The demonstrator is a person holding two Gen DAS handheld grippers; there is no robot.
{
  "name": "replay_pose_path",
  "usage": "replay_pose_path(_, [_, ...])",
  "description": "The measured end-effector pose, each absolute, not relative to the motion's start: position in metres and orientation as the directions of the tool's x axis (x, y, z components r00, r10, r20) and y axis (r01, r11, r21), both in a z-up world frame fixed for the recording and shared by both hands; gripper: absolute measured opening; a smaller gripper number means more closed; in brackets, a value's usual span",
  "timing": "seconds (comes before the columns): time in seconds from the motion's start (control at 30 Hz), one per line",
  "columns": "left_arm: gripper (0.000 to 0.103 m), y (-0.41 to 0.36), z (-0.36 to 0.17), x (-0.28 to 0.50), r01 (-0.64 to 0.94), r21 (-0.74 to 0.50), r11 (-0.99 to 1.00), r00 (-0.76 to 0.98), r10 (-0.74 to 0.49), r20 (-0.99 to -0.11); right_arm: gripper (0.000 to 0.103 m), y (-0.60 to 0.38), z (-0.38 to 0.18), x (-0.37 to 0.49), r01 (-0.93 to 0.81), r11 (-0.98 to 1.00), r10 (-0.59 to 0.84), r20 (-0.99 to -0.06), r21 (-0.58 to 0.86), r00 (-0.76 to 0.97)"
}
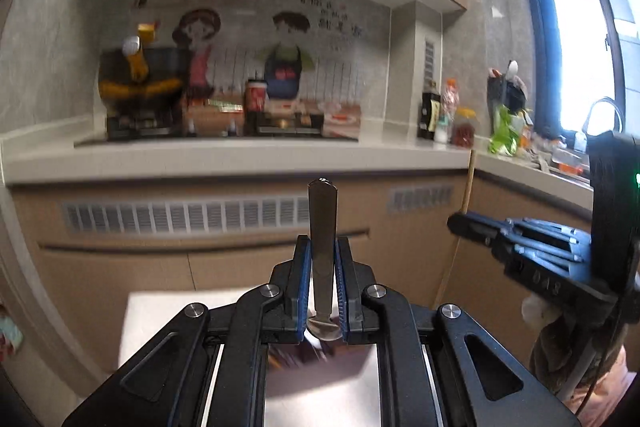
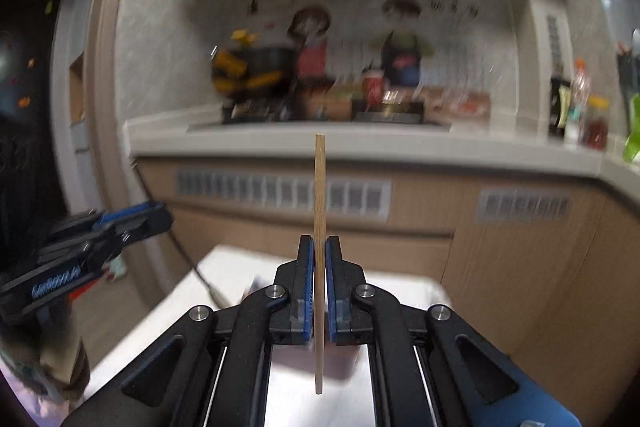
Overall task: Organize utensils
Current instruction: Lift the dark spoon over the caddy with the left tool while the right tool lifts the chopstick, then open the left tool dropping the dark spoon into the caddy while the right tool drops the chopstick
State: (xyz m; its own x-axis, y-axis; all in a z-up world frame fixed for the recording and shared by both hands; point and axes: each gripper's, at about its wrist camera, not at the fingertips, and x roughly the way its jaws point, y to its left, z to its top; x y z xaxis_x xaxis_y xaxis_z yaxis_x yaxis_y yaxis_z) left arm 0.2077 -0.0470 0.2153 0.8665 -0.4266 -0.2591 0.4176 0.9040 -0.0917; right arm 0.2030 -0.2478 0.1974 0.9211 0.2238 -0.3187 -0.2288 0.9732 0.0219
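Observation:
My left gripper (image 1: 322,247) is shut on a metal spoon (image 1: 322,223). Its handle stands upright above the blue pads and its bowl hangs below them. My right gripper (image 2: 319,247) is shut on a wooden chopstick (image 2: 319,187), held upright with both ends sticking out of the pads. In the left wrist view the right gripper (image 1: 454,223) shows at the right with the chopstick (image 1: 469,183) rising from it. The left gripper (image 2: 166,217) appears at the left of the right wrist view. Both are lifted in front of the kitchen cabinets.
A white table (image 2: 224,267) lies below both grippers. Ahead runs a grey countertop (image 1: 240,155) with a stove (image 1: 224,129), a black pot (image 1: 140,75) and a red can (image 1: 256,95). Bottles (image 1: 430,115) and a sink tap (image 1: 604,111) stand at the right. A dark cable (image 2: 204,279) crosses the table's left side.

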Motion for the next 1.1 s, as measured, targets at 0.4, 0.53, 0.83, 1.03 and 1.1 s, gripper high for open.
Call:
replay_pose_path(0.4, [0.012, -0.045, 0.153, 0.304, 0.371, -0.175, 0.912, 0.814, -0.41, -0.412, 0.006, -0.229, 0.155, 0.295, -0.151, 0.988, 0.132, -0.389, -0.02, 0.912])
replay_pose_path(0.53, [0.012, -0.049, 0.118, 0.324, 0.363, -0.206, 0.909, 0.772, -0.417, -0.48, 0.006, -0.224, 0.122, 0.316, -0.152, 0.988, 0.129, -0.46, -0.012, 0.878])
replay_pose_path(0.83, [0.026, -0.059, 0.049, 0.349, 0.329, -0.265, 0.906, 0.662, -0.422, -0.62, 0.044, -0.224, 0.06, 0.337, -0.183, 0.982, 0.176, -0.62, 0.053, 0.764])
replay_pose_path(1.03, [0.033, -0.055, 0.05, 0.318, 0.303, -0.254, 0.918, 0.69, -0.396, -0.606, 0.061, -0.236, 0.052, 0.302, -0.13, 0.989, 0.142, -0.61, 0.065, 0.78])
replay_pose_path(1.1, [0.049, -0.05, 0.06, 0.294, 0.296, -0.236, 0.925, 0.721, -0.379, -0.58, 0.065, -0.238, 0.057, 0.286, -0.121, 0.99, 0.14, -0.598, 0.072, 0.789])
